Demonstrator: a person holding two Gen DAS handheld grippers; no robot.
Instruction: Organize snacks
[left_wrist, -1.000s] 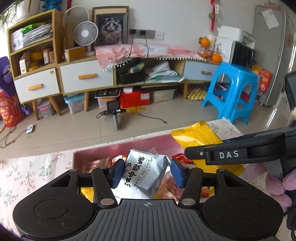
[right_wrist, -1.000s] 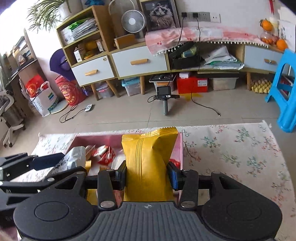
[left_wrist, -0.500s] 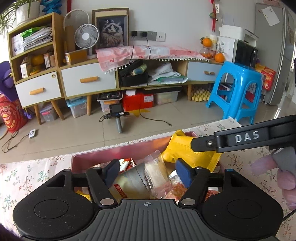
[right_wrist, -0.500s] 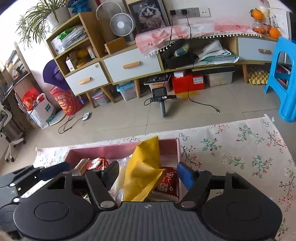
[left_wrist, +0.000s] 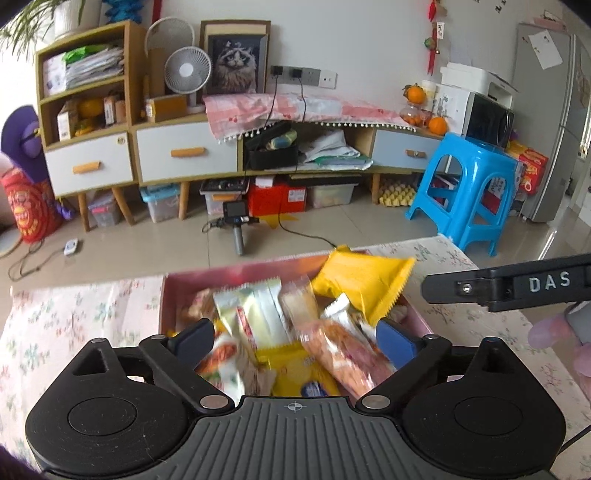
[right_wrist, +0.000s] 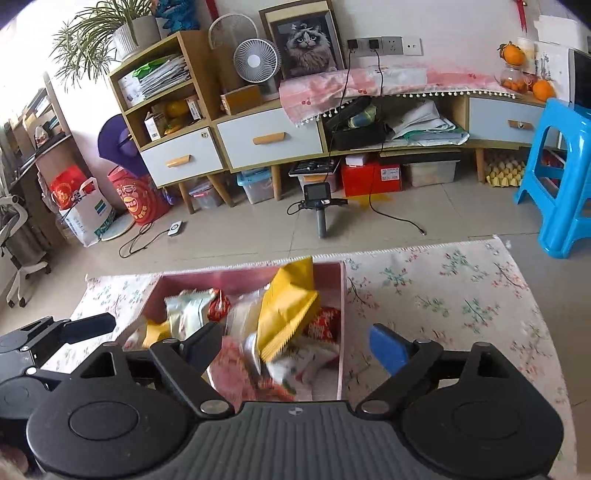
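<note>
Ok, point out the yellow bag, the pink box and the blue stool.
yellow bag (right_wrist: 286, 314), right wrist view, middle of its face.
pink box (right_wrist: 342, 317), right wrist view, right wall.
blue stool (left_wrist: 476, 153), left wrist view, seat top.

White wall (left_wrist: 369, 44), tiled floor (left_wrist: 155, 251), wooden sideboard (left_wrist: 184, 155), blue stool (left_wrist: 469, 184), possibly fridge (left_wrist: 554, 110).
</note>
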